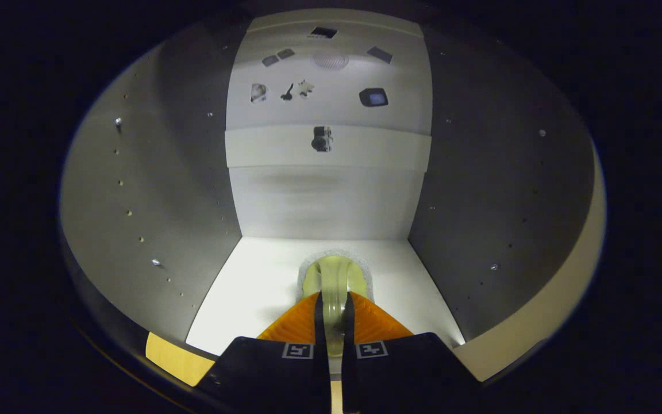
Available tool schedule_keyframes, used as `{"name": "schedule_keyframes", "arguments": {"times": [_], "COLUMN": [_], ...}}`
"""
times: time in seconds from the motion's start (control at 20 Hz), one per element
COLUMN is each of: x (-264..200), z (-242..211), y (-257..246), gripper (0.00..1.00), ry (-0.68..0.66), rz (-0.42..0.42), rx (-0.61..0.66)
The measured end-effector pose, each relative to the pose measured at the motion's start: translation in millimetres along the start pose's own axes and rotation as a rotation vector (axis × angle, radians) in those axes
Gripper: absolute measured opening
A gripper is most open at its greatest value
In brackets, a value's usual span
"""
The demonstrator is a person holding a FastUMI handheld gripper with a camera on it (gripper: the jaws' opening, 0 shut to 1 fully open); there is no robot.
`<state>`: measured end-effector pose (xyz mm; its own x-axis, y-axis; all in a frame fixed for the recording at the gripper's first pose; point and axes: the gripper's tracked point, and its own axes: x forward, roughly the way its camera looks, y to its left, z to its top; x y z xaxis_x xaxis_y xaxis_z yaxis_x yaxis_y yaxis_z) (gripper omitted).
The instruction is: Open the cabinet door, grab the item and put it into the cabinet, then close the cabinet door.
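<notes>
Nearest, the gripper (334, 299) is clenched on a pale translucent item (334, 278), both fingers pressing its near part, and the item sits just above the white cabinet floor (256, 287), inside the cabinet. Open floor lies left, right and far of it, up to the grey side walls (158, 190). The back wall (325, 201) is white, and further up a panel carries small dark fittings (322, 138).

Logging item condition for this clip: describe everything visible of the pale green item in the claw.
The pale green item looks translucent and glossy, like glass or plastic, with a rounded rim facing forward; its exact kind is unclear. The claw is shut on it, both fingers pressing its narrow middle. It sits low over the white cabinet floor, inside the open cabinet.
</notes>
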<state>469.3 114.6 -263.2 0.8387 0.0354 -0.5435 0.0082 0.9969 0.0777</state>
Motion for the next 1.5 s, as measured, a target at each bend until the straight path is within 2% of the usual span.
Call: {"name": "schedule_keyframes", "arguments": {"times": [0.35,0.55,0.7,0.8,0.95,1.0,1.25,1.5], "x": [31.3,38.3,37.9,34.0,24.3,19.2,-9.4,-63.8], "z": [-5.0,-2.0,-1.8,3.4,14.1,19.4,43.6,71.2], "y": [-2.0,0.2,0.5,-3.4,-9.0,-9.3,-13.1,-16.8], "gripper": [0.14,0.21,0.4,0.67,0.97,1.0,0.99,0.99], "ry": [0.017,0.011,0.013,-0.007,-0.045,-0.058,-0.142,-0.267], "rz": [-0.034,-0.03,-0.027,-0.038,-0.05,-0.05,-0.04,-0.043], "rx": [0.024,0.043,0.051,0.046,0.069,0.08,0.134,0.084]}}
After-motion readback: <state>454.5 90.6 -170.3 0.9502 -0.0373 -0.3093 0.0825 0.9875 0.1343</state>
